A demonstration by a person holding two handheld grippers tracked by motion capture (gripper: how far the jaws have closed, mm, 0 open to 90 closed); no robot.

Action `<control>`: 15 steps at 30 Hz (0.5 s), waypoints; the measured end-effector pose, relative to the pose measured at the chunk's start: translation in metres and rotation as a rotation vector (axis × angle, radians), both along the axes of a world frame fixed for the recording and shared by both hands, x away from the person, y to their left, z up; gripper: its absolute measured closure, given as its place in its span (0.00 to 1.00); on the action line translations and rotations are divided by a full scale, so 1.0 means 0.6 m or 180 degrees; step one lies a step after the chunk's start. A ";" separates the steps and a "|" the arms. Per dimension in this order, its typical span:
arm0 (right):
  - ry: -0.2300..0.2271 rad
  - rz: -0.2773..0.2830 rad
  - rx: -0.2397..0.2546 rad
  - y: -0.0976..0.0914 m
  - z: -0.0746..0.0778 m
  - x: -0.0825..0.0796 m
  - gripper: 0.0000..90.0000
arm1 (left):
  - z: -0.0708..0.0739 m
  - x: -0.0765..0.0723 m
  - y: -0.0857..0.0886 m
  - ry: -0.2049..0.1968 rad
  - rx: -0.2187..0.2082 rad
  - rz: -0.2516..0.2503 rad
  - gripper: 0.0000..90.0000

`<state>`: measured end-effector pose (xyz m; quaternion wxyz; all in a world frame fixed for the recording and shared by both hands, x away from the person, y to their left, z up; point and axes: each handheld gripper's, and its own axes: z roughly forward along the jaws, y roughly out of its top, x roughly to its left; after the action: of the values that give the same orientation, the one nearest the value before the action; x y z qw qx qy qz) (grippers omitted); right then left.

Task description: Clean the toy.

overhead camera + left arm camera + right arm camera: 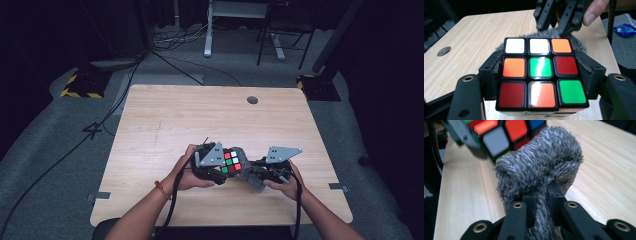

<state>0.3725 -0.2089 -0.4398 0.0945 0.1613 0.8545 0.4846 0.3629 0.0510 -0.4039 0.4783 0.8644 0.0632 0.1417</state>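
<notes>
Left gripper (220, 167) clamped our puzzle cube (541, 72) by two opposite sides just above the table (165, 120), steadying it. Right gripper (541, 195) pinched a grey fuzzy cloth (541, 167) against the cube's far side, likely so we could wipe it.

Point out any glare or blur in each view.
Left gripper view: glare streaks on the cube's green centre and lower orange stickers. Right gripper view: grey cloth sharp, the cube behind it soft. High view: table evenly lit, surroundings dark.
</notes>
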 end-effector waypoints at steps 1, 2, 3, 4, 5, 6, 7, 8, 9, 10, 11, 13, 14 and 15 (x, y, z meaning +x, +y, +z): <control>0.0022 0.0018 -0.0026 0.002 -0.001 0.000 0.89 | 0.002 0.001 0.002 -0.0009 0.0000 -0.0004 0.37; 0.0035 0.0040 -0.0056 0.004 -0.003 0.000 0.89 | 0.003 0.002 0.004 -0.0023 -0.0014 0.0022 0.37; 0.0043 0.0058 -0.0067 0.005 -0.004 0.000 0.89 | 0.004 0.002 0.007 -0.0026 -0.0028 0.0048 0.37; 0.0070 0.0082 -0.0076 0.007 -0.006 -0.001 0.89 | 0.006 0.003 0.009 -0.0035 -0.0027 0.0075 0.37; 0.0080 0.0110 -0.0107 0.009 -0.007 -0.002 0.89 | 0.007 0.005 0.013 -0.0035 -0.0026 0.0094 0.37; 0.0073 0.0131 -0.0122 0.010 -0.007 -0.004 0.89 | 0.006 0.007 0.016 -0.0016 -0.0050 0.0127 0.37; 0.0068 0.0147 -0.0101 0.011 -0.006 -0.006 0.89 | 0.006 0.009 0.018 -0.0009 -0.0042 0.0135 0.37; 0.0049 0.0145 -0.0084 0.011 -0.004 -0.007 0.89 | 0.005 0.012 0.020 -0.0003 -0.0031 0.0145 0.37; 0.0020 0.0151 -0.0058 0.011 -0.001 -0.008 0.89 | 0.003 0.013 0.021 0.0015 -0.0018 0.0153 0.37; -0.0004 0.0159 -0.0012 0.009 0.003 -0.010 0.89 | 0.001 0.014 0.021 0.0018 0.0006 0.0165 0.37; -0.0026 0.0168 0.0068 0.007 0.007 -0.012 0.89 | -0.002 0.015 0.020 0.0028 0.0027 0.0159 0.37; -0.0069 0.0194 0.0155 0.004 0.015 -0.016 0.89 | -0.008 0.015 0.015 0.0040 0.0095 0.0149 0.37; -0.0117 0.0197 0.0194 0.002 0.019 -0.019 0.89 | -0.010 0.015 0.012 0.0055 0.0118 0.0127 0.37; -0.0146 0.0196 0.0230 0.001 0.022 -0.021 0.89 | -0.013 0.013 0.009 0.0072 0.0137 0.0108 0.37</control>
<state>0.3600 -0.2084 -0.4263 0.0932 0.1272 0.8386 0.5214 0.3710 0.0563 -0.4116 0.4563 0.8748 0.0802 0.1413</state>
